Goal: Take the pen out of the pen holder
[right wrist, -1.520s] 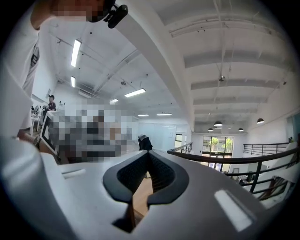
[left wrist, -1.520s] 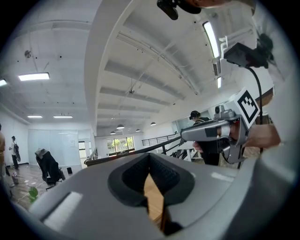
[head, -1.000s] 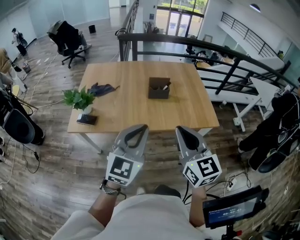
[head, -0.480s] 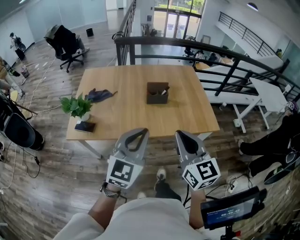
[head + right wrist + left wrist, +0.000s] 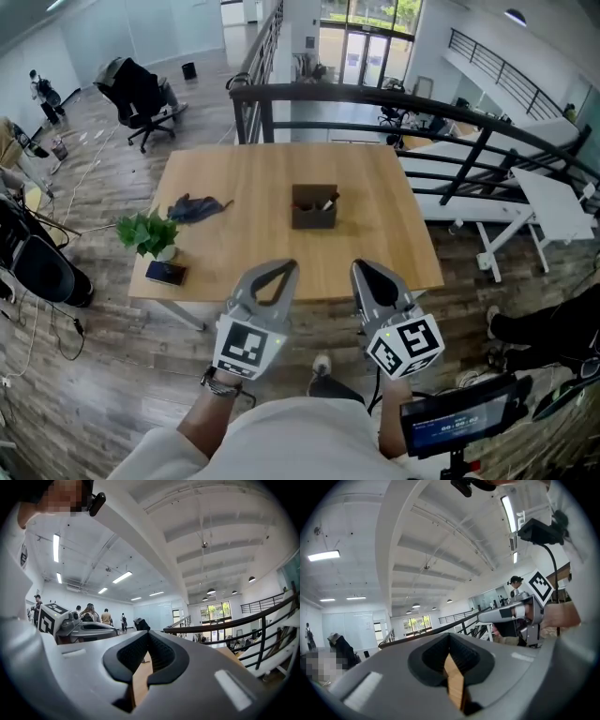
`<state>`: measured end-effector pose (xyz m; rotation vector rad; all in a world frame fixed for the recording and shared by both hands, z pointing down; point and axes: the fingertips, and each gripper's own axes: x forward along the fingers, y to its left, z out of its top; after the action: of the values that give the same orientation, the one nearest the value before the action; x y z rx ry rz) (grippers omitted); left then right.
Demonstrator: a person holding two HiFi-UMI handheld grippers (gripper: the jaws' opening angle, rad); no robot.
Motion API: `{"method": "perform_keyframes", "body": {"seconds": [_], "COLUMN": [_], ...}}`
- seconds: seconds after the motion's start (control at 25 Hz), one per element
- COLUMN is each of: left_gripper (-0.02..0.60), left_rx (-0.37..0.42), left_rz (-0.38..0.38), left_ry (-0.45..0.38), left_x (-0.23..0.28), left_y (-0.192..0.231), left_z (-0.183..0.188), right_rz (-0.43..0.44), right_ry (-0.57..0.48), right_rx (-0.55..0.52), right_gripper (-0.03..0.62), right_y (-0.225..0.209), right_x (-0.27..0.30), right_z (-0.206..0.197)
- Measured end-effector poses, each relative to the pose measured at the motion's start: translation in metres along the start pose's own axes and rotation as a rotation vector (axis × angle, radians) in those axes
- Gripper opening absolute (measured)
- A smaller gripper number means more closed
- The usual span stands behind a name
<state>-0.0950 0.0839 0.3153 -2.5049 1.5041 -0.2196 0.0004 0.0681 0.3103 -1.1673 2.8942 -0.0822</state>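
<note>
A dark brown pen holder (image 5: pixel 314 208) stands near the middle of the wooden table (image 5: pixel 244 178), with a pen (image 5: pixel 329 201) sticking out at its right side. Both grippers hover short of the table's near edge, well apart from the holder. My left gripper (image 5: pixel 282 267) is shut and empty, its tips touching. My right gripper (image 5: pixel 365 266) is shut and empty too. In the left gripper view the left gripper (image 5: pixel 450 637) points up at the ceiling, and only a strip of wood shows through its jaws. The right gripper (image 5: pixel 147 634) looks the same in the right gripper view.
On the table's left side are a potted plant (image 5: pixel 147 232), a phone (image 5: pixel 165 273) and a dark cloth (image 5: pixel 197 206). A black railing (image 5: pixel 375 94) runs behind the table. An office chair (image 5: pixel 141 80) stands far left, a white table (image 5: pixel 553 202) at the right, and a small screen (image 5: pixel 455 417) by my right hand.
The table and pen holder have slid lower in the head view, so they are a little nearer. Both grippers keep the same pose and stay shut.
</note>
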Motion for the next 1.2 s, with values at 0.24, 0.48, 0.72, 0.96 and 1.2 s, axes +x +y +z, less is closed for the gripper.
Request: {"method": "perform_keyframes", "body": {"seconds": [0.24,0.48,0.72,0.96,1.2], "left_gripper": [-0.001,-0.001,-0.001,-0.002,0.0], "left_rx": [-0.012,-0.022,-0.024,-0.017,-0.012], "left_rz": [0.01,0.031,0.054,0.08,0.093], "left_ry": [0.009,0.018,0.029,0.036,0.068], "left_x": [0.036,0.067,0.095,0.119,0.137], "left_y": [0.003,0.004,0.004,0.005,0.007], "left_z": [0.0,-0.003,-0.002,0.001,-0.006], "right_rz": [0.032,0.053,0.048,0.084,0.091], "right_ry": [0.013,0.021,0.012,0.002,0.018], "right_rx": [-0.004,-0.018,-0.064,-0.017,-0.022], "right_gripper": [0.002,0.002,0.003,0.002,0.002], "right_y": [-0.03,-0.056,-0.086,-0.109,-0.13], "right_x": [0.017,0.027,0.034,0.039,0.048], "right_z": [0.005,0.005,0.014,0.017,0.009]}}
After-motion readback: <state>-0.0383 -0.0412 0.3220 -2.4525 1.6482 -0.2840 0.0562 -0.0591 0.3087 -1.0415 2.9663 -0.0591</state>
